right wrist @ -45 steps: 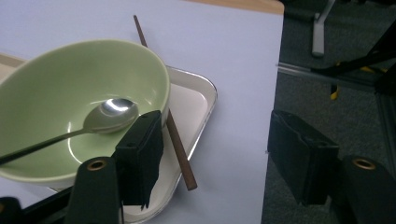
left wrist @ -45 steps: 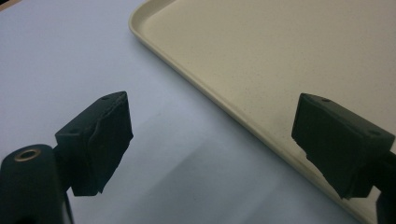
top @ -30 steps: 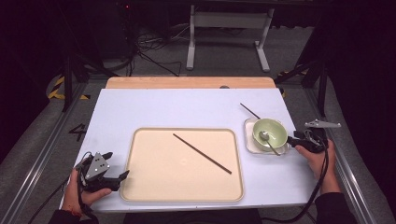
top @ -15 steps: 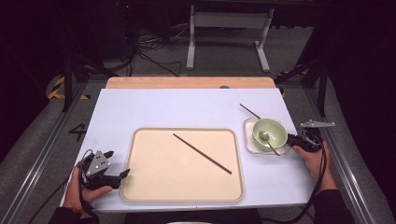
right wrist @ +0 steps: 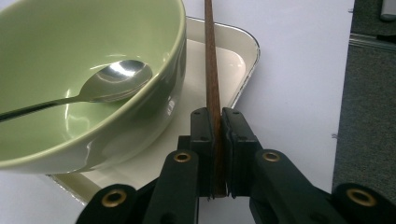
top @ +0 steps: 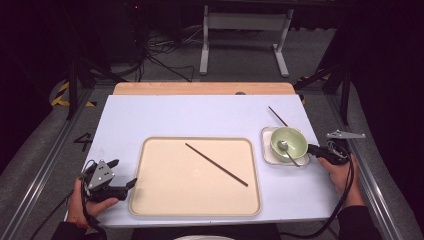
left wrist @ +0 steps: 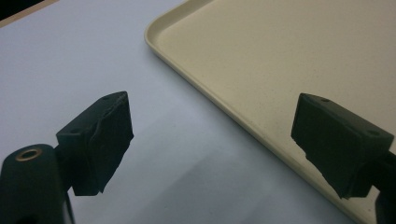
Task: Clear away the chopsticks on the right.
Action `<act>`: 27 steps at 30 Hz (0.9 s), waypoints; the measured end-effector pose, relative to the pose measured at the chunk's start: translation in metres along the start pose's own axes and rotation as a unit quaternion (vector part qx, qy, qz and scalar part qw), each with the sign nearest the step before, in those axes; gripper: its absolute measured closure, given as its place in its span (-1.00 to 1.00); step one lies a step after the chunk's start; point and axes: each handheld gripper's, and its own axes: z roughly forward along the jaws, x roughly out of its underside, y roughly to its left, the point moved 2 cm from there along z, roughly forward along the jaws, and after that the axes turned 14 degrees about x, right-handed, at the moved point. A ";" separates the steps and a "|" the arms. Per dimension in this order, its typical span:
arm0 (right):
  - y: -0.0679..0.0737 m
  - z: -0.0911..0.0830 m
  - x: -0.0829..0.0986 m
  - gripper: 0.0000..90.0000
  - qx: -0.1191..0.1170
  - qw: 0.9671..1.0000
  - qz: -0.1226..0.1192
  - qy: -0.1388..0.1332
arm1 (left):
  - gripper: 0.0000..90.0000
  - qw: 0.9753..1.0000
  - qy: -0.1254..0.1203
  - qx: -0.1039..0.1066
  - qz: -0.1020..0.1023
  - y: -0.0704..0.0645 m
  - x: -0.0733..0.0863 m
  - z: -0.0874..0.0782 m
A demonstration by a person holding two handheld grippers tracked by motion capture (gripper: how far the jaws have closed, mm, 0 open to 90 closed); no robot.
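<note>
The right gripper [right wrist: 216, 140] has its jaws pressed together on a brown chopstick [right wrist: 211, 70], which runs straight out from between them, over the small white tray [right wrist: 243, 70] and past the side of the green bowl [right wrist: 93, 84]; in the high view the same chopstick [top: 278, 116] shows beyond the bowl, pointing toward the far right corner of the tabletop [top: 200, 115]; there the right gripper [top: 315, 149] sits at the right edge of the tabletop, just beside the white tray [top: 267, 150], held by the person's right hand [top: 340, 172].

The green bowl [top: 288, 142] stands on the white tray near the right edge of the tabletop; a metal spoon [right wrist: 107, 84] lies in it, its scoop on the bowl's floor and its handle leaning out over the rim on the near side.

A second chopstick [top: 216, 164] lies flat and diagonal on the large beige tray [top: 150, 200], which takes up the middle of the near half of the tabletop; it is well apart from both grippers.

The left gripper [top: 126, 184] rests at the near left corner of the tabletop, just beside the beige tray's left rim, in the person's left hand [top: 82, 202]; in its own view the left gripper [left wrist: 215, 149] has its jaws wide apart with nothing between them, one over the pale tabletop [left wrist: 70, 56] and the other over the beige tray's rim [left wrist: 224, 112].
</note>
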 end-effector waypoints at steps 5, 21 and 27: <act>-0.002 -0.005 0.000 0.88 0.008 1.000 0.002 -0.008 | -0.70 1.000 -0.005 -0.002 0.003 0.000 -0.001 -0.001; -0.015 -0.046 -0.018 0.89 0.006 0.990 0.072 -0.118 | -0.70 1.000 -0.019 -0.015 -0.007 -0.003 0.006 -0.014; 0.002 -0.061 -0.030 0.89 -0.008 0.988 0.054 -0.144 | -0.71 1.000 -0.019 -0.015 -0.006 -0.003 0.006 -0.015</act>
